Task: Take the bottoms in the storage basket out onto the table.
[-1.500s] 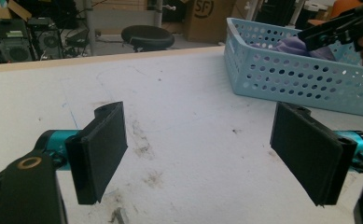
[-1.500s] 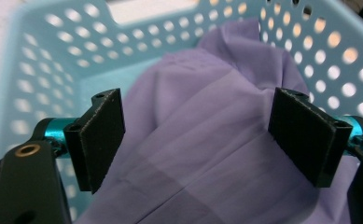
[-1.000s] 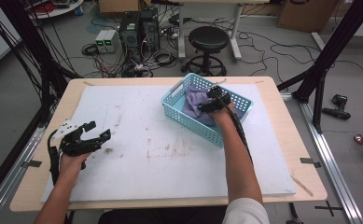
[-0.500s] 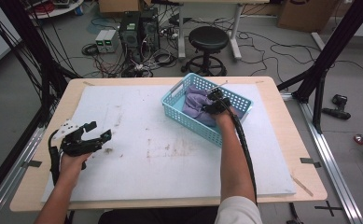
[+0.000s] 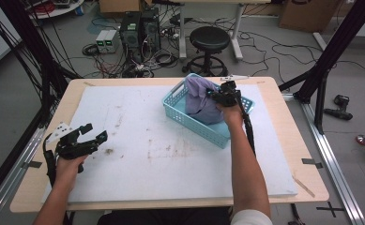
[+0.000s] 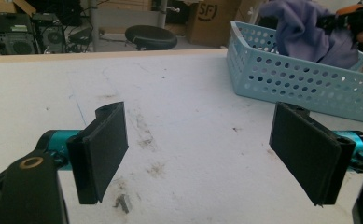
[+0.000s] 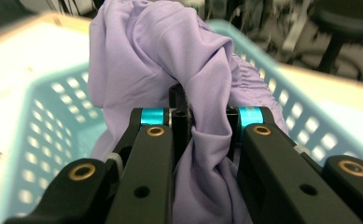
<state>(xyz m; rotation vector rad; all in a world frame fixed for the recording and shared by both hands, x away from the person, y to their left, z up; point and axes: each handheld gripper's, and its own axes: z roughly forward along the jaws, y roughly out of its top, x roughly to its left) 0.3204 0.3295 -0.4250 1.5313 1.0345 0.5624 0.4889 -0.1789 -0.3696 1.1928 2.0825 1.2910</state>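
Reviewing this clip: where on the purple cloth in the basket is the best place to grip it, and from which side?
Grip the bunched fold at the top of the purple cloth, coming from above. The blue basket walls block its sides, and the gathered ridge gives the jaws thickness to pinch. The right gripper is shut on just such a fold, its jaws having just closed.

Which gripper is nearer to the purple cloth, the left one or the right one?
The right. The right gripper is over the basket, shut on the cloth bunched between its fingers. The left gripper is open over the table's left edge, far from it.
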